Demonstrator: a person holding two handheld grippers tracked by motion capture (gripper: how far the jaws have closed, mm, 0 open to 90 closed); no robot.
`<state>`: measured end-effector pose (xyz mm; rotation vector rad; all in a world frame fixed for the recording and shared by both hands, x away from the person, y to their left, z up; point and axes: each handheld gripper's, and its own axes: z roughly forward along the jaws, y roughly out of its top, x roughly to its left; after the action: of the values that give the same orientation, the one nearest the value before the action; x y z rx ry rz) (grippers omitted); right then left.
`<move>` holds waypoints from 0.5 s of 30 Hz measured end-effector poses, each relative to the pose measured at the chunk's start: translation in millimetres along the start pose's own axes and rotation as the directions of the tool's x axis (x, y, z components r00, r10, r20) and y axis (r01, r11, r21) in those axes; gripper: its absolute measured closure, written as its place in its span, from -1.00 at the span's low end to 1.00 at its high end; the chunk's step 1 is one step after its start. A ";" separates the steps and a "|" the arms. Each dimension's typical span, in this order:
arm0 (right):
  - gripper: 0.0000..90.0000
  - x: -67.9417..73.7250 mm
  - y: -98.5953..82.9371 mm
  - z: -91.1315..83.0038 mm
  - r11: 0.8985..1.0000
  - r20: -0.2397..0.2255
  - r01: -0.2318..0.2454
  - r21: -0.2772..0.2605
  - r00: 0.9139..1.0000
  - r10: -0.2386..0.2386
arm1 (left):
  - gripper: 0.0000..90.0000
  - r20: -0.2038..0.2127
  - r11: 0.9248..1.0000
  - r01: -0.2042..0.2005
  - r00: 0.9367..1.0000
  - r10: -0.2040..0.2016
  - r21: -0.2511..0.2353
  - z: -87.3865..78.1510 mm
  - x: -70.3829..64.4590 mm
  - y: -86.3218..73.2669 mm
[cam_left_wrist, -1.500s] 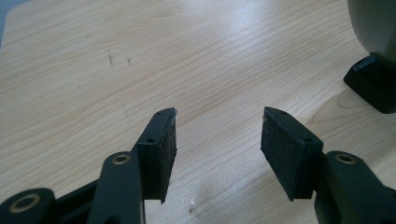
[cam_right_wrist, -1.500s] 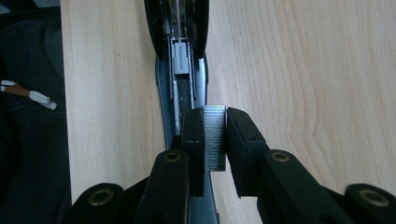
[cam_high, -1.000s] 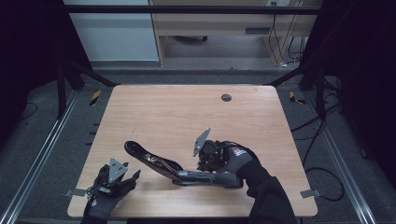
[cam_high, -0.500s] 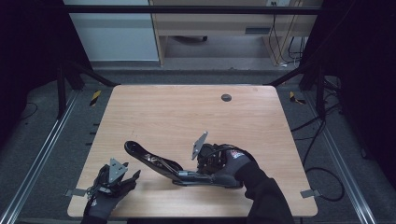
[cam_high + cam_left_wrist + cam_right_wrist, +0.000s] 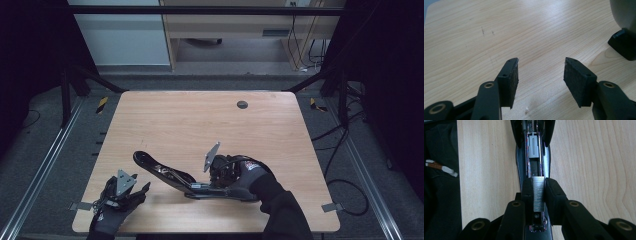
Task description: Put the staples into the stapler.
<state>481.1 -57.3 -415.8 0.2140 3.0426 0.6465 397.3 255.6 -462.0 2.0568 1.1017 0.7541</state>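
A light wooden table (image 5: pixel 200 125) with rounded corners stands on a dark floor between metal rails. A small dark round cap (image 5: pixel 242 104) sits in its surface near the far edge. Lying directly on the tabletop near the front edge is a black stapler (image 5: pixel 175 176), opened out flat, its long arm stretching toward the table's left side.

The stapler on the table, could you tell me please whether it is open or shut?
Open. The stapler has its top swung back and lies flat; the right gripper holds a strip of staples over its exposed channel.
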 end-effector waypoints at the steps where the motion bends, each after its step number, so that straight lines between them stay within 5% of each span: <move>1: 0.74 0.0 0.1 0.1 1.000 0.000 0.000 0.000 1.000 0.000 | -0.01 0.000 1.000 0.000 1.000 0.000 0.000 0.1 -0.1 0.0; 15: 0.74 -0.8 -4.5 6.7 1.000 -0.010 -0.013 -0.012 1.000 0.013 | 0.00 0.000 1.000 0.000 1.000 0.000 0.000 0.2 -0.3 0.0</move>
<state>481.6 -58.8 -423.8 0.2314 3.0481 0.6687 397.3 255.3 -462.1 2.0569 1.1014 0.7547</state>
